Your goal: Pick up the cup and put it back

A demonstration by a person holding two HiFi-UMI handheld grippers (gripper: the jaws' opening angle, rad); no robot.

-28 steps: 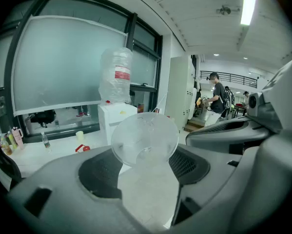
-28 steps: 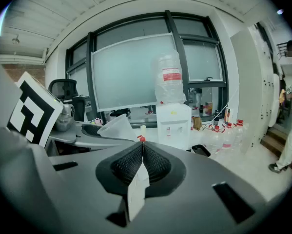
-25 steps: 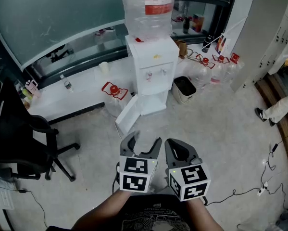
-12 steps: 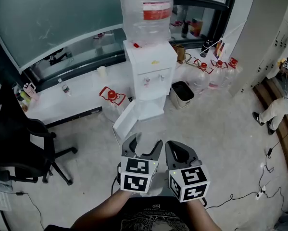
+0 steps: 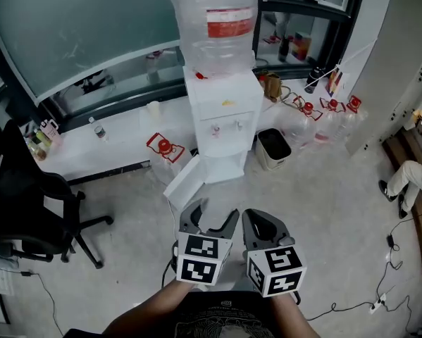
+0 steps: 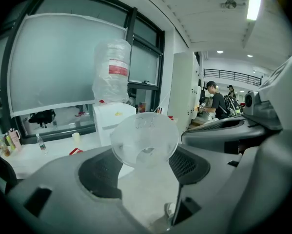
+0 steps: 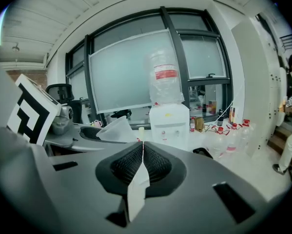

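A clear plastic cup (image 6: pixel 144 139) lies sideways between the jaws of my left gripper (image 6: pixel 144 155), its open mouth facing the camera. Both pads press on its wall, so the left gripper is shut on it. The cup (image 7: pixel 117 129) also shows at the left of the right gripper view. In the head view my left gripper (image 5: pixel 209 221) is held low in front of me, where the cup is too faint to make out. My right gripper (image 5: pixel 264 225) is close beside it. Its pads (image 7: pixel 143 143) meet with nothing between them.
A white water dispenser (image 5: pixel 221 118) with a large bottle (image 5: pixel 214 20) on top stands ahead, its lower door (image 5: pixel 184 182) swung open. A waste bin (image 5: pixel 274 148) and several water bottles (image 5: pixel 323 115) stand to its right. A black office chair (image 5: pixel 27 210) is at left, with cables (image 5: pixel 380 294) on the floor at right.
The head view has drifted slightly toward the dispenser. Both grippers keep the same pose, and the cup stays between the left jaws.
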